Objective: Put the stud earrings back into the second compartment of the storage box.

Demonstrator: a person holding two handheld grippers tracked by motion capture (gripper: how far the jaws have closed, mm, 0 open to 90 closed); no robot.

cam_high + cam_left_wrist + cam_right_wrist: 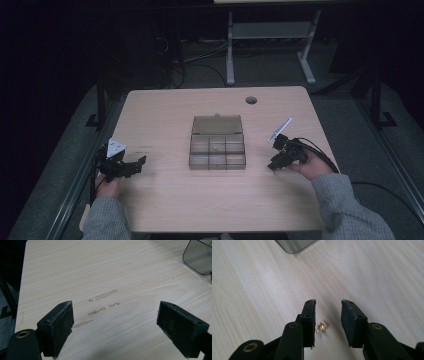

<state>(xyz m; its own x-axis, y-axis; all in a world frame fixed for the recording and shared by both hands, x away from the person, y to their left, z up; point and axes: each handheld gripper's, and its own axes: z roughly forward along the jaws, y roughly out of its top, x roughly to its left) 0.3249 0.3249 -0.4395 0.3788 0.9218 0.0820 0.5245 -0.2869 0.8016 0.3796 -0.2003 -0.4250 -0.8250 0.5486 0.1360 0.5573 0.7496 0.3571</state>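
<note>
A small gold-coloured piece (322,327), shiny and of a crumpled, uneven form — perhaps an earring or a little charm, I cannot tell which — lies on the desk (165,200) between the jaws of the right claw (328,305). It sits nearer to the left jaw in the right gripper view, close beside it, and the pads do not press on it; the jaws stand about half apart, with nothing held. In the high view this right claw (274,167) hangs low over the desk to the right of a clear compartment box (217,149), which stands in the middle of the desk with its lid folded back, and one tiny item seems to lie already in a middle compartment. So I judge that the step in hand is the pick-up of the gold piece, and that its place afterwards is one of the compartments. The next move calls for care: the piece is very small and lies flat, so the claw must go down until the pad tips nearly touch the wood, be centred so the piece is in the middle of the gap, and then close gently — otherwise it may slip out or be pushed aside. The left claw (131,165) rests on the left part of the desk, well apart from the box; its jaws stand wide over bare wood with some pale marks (103,303), holding nothing.
</note>
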